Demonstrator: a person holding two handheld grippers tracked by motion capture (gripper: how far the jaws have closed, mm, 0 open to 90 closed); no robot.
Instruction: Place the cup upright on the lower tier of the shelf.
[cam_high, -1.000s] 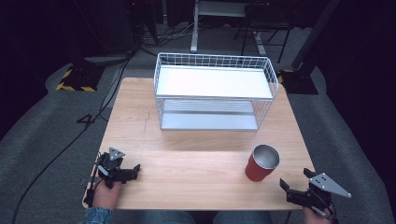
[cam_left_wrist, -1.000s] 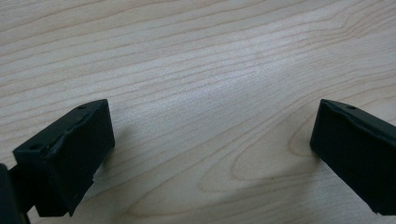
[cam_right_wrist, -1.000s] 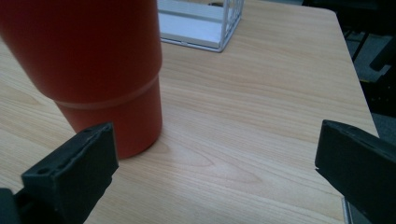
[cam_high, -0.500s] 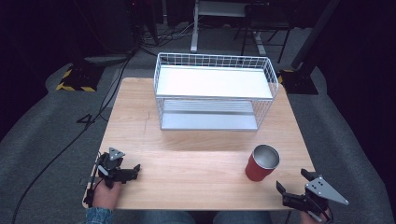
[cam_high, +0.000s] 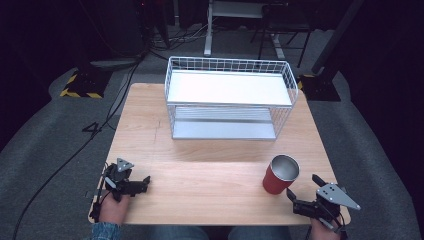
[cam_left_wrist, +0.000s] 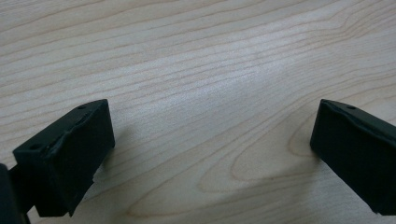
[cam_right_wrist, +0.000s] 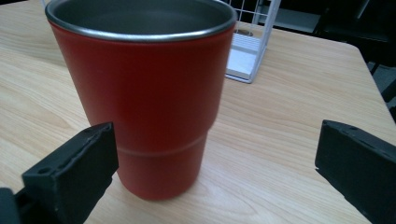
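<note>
Fingers (cam_right_wrist: 70, 172) of the right gripper (cam_high: 306, 199) stand spread wide, gripping nothing; in the right gripper view the red cup (cam_right_wrist: 142, 93) rises just beyond them, nearer the one finger than the other, and not touching either as far as the view tells. That gripper sits at the counter's near right corner, its grey three-cornered plate on top, with the person's hand under it at the near edge.

The left gripper (cam_high: 137, 186) rests near the near left corner, held by the person's left hand (cam_high: 112, 210). Its fingers (cam_left_wrist: 70, 158) are likewise spread well apart, with only bare wood grain between them in the left gripper view.

The red cup stands upright on the counter (cam_high: 210, 165) toward the near right part, just beside the right gripper and well apart from the left one. Its inside is grey metal with a bright rim.

A white wire rack (cam_high: 230, 100) with two tiers stands at the far middle of the counter, its long side running along the far edge, well apart from the cup and both grippers.
</note>
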